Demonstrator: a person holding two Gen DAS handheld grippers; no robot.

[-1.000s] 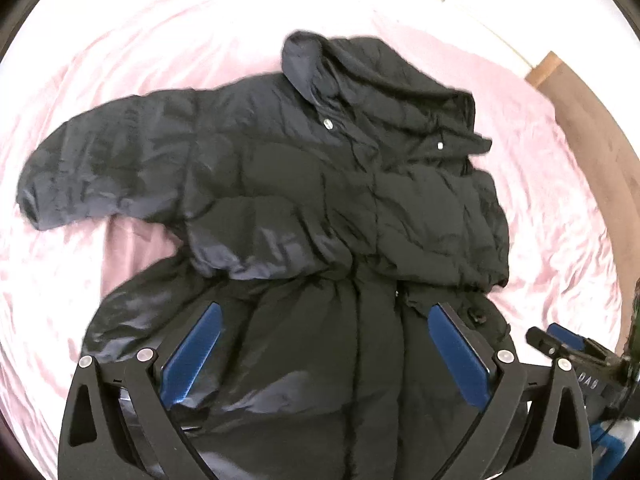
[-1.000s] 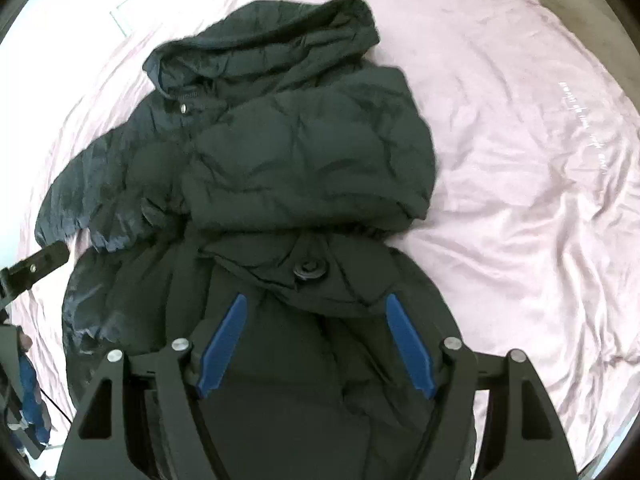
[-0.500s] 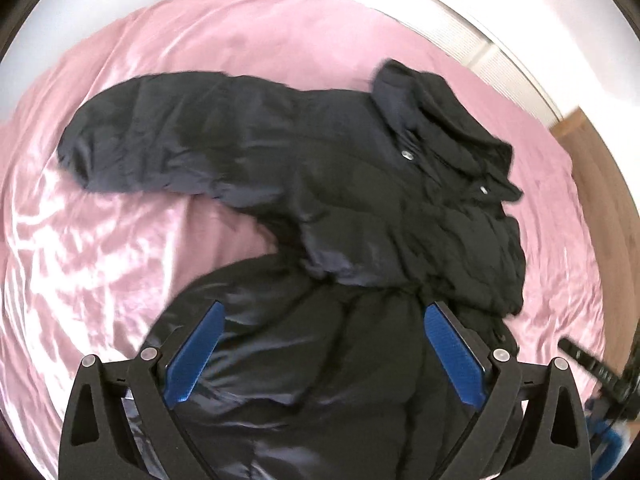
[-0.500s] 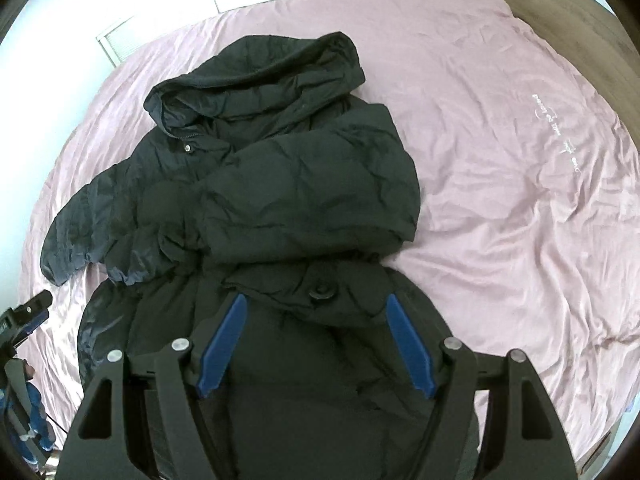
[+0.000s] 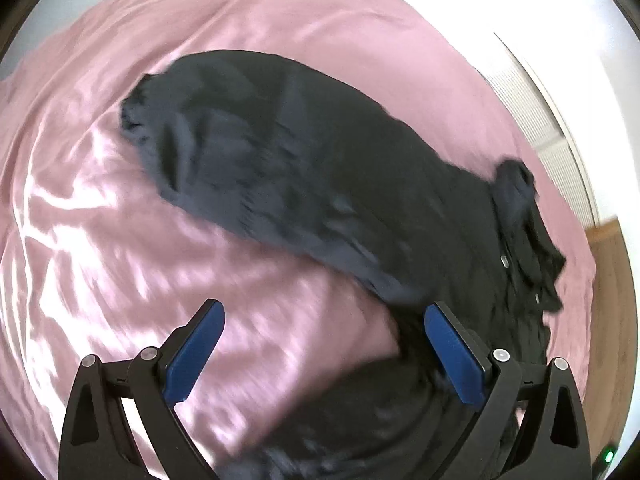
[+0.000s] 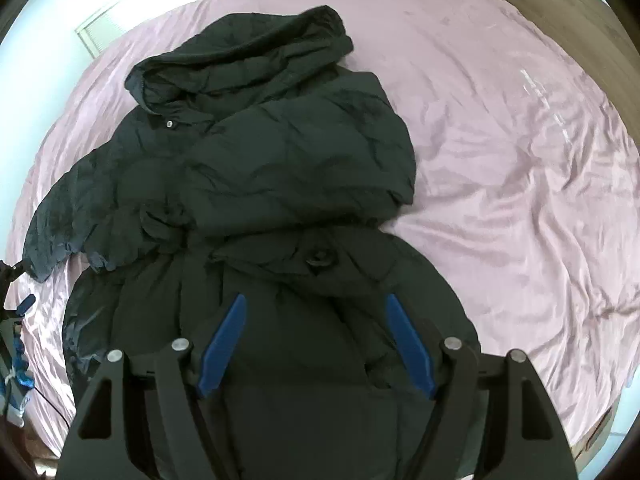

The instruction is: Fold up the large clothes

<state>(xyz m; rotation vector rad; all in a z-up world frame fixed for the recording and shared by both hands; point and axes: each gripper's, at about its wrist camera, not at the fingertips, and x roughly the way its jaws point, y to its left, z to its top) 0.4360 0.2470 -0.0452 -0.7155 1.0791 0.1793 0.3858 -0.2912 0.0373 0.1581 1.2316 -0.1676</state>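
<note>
Black hooded puffer coat (image 6: 256,184) lies spread on a bed covered by a pink satin sheet (image 6: 520,184). Left wrist view, motion-blurred: left gripper (image 5: 324,348) fingers spread wide, blue pads facing each other, nothing between them. Left pad (image 5: 196,354) sits over bare pink sheet (image 5: 100,240); right pad (image 5: 454,354) overlaps the dark edge of the coat (image 5: 320,184), contact cannot be judged through the blur. The coat's outstretched sleeve (image 5: 224,140) runs from upper left toward the right, cuff end at far left, resting on the sheet. Collar with snap fasteners (image 5: 520,216) bunched at far right of that view. Wooden floor (image 5: 612,280) shows at the right margin. Right wrist view, sharp: right gripper (image 6: 316,340) fingers also wide apart, holding nothing, hovering above the lower body of the coat. Left pad (image 6: 222,346) and right pad (image 6: 408,344) both show dark fabric behind them; no pinch visible. Hood (image 6: 244,64) lies at the top, opening toward the left; one sleeve (image 6: 68,220) extends to the left edge, the other is folded across the chest (image 6: 304,164). A round button (image 6: 320,258) sits just above the finger gap. Bare sheet fills the right half. Wooden headboard (image 6: 560,8) at upper right.
</note>
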